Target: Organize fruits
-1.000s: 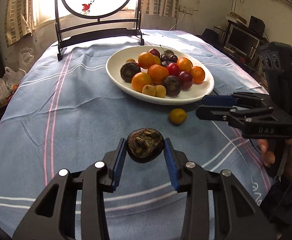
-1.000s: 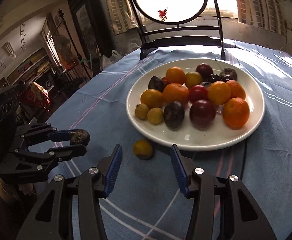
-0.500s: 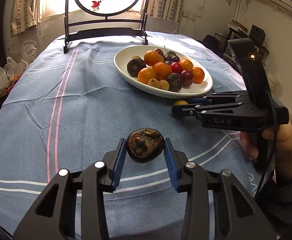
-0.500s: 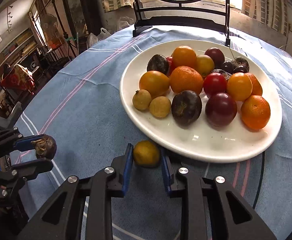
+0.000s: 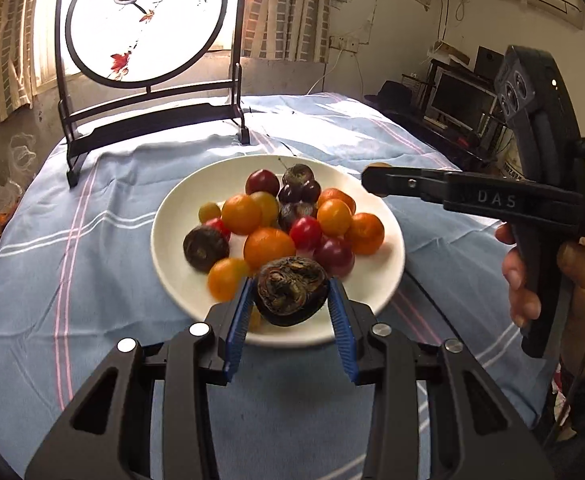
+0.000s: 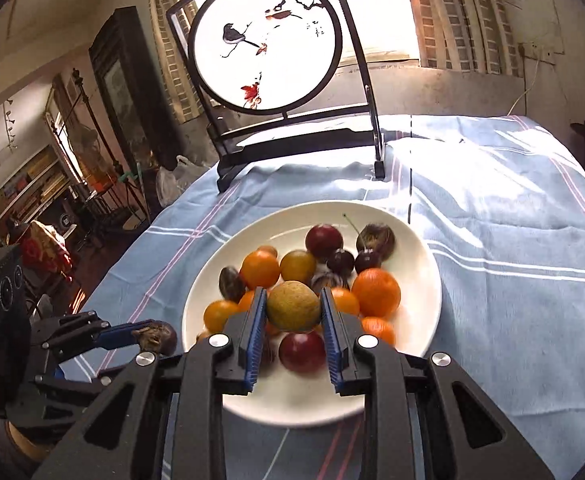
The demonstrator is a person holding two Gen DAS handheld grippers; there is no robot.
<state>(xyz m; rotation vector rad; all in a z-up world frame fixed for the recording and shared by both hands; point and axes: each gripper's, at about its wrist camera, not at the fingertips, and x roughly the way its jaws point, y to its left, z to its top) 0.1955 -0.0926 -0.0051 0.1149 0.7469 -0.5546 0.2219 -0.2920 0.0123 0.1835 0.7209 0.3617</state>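
A dark wrinkled fruit (image 5: 290, 295) is clamped between the left tongs (image 5: 291, 314), above the near rim of the white plate (image 5: 164, 264). A yellow fruit (image 6: 293, 306) is gripped in the right tongs (image 6: 292, 332), over the piled fruit.

A dark wrinkly fruit (image 5: 291, 295) and a yellow-green fruit (image 6: 293, 305) are each pinched in jaws above the white plate (image 5: 172, 280) full of fruit.

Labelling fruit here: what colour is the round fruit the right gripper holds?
Yellow-green round fruit, speckled brownish; right wrist view shows it best.
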